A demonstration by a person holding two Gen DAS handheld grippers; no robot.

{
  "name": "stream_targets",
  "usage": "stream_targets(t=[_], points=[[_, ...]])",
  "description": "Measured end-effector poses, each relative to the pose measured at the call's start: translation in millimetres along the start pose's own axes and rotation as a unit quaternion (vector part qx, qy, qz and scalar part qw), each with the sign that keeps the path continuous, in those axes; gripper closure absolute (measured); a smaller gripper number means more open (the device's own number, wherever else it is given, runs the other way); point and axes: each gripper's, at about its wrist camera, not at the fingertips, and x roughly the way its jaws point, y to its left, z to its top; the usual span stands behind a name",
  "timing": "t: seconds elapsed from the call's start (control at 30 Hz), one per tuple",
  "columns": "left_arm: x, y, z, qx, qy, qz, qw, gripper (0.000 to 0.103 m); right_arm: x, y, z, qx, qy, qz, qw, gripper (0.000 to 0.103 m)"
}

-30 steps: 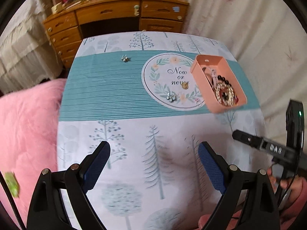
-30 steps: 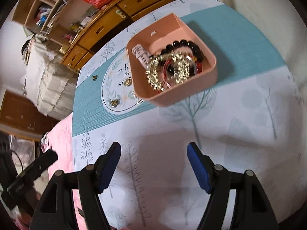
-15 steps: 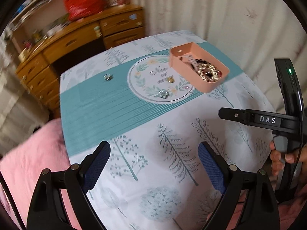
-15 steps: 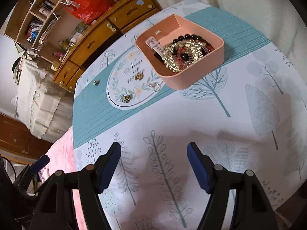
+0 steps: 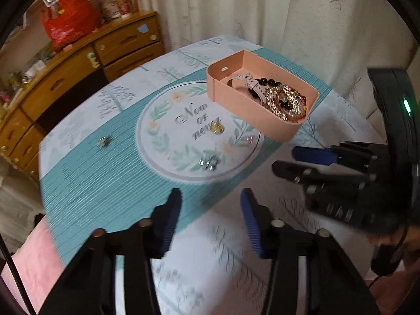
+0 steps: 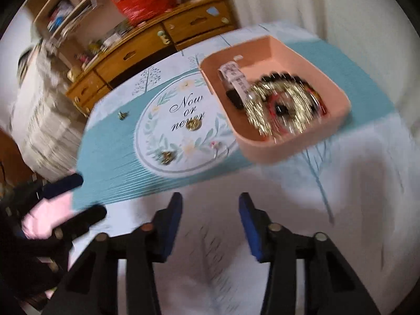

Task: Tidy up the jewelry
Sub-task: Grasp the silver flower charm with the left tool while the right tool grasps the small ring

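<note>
Both grippers, left (image 5: 211, 199) and right (image 6: 210, 203), hover half-spread and empty, jaws just narrowing, above the surface (image 5: 110, 183); motion blur smears bracelets heaped in the pink tray (image 6: 302, 147).

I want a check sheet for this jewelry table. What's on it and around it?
Surface: tablecloth with tree print, teal band and a round "Now or never" motif.
Job's things: pink tray holding a watch and bracelets; four small pieces loose on the cloth, among them a gold charm and a pink ring.
Clutter: nothing seen.
Grippers: left gripper and right gripper have just been closing, nothing between their jaws.
Cables: thin black cable at the picture's edge.
Surroundings: wooden desk, red bag, curtain.
</note>
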Motion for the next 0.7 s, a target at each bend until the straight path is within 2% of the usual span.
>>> stream_targets(t=[0.1, 0.17, 0.27, 0.4, 0.5, 0.57, 0.67, 0.7], points=[[19.0, 5.4, 9.3, 0.007, 0.000, -0.014, 0.9999, 0.072, 12.7, 8.2, 1.7, -0.047, -0.022, -0.020, 0.998, 0.066], [32.4, 8.9, 15.4, 0.007, 0.005, -0.029, 0.9996, 0.072, 18.8, 11.8, 3.2, -0.065, -0.025, -0.024, 0.997, 0.066], [44.8, 10.7, 20.4, 0.009, 0.006, -0.029, 0.9995, 0.073, 26.6, 16.6, 4.0, -0.082, -0.027, -0.036, 0.996, 0.066], [60.8, 14.0, 26.3, 0.021, 0.012, -0.042, 0.9988, 0.073, 33.3, 19.9, 3.5, -0.096, -0.033, -0.065, 0.993, 0.066], [73.5, 9.1, 29.9, 0.065, 0.019, -0.027, 0.9973, 0.073, 36.2, 21.4, 2.8, -0.104, -0.038, -0.080, 0.991, 0.066], [78.5, 8.3, 31.0, 0.077, 0.022, -0.032, 0.9963, 0.074, 37.3, 20.3, 3.5, -0.100, -0.047, -0.084, 0.990, 0.066], [83.4, 6.9, 29.1, 0.089, 0.024, -0.044, 0.9948, 0.085, 40.1, 18.4, 8.0, -0.095, -0.055, -0.081, 0.991, 0.066], [83.2, 7.0, 27.6, 0.091, 0.017, -0.040, 0.9949, 0.085, 40.7, 18.2, 8.9, -0.094, -0.057, -0.078, 0.991, 0.066]])
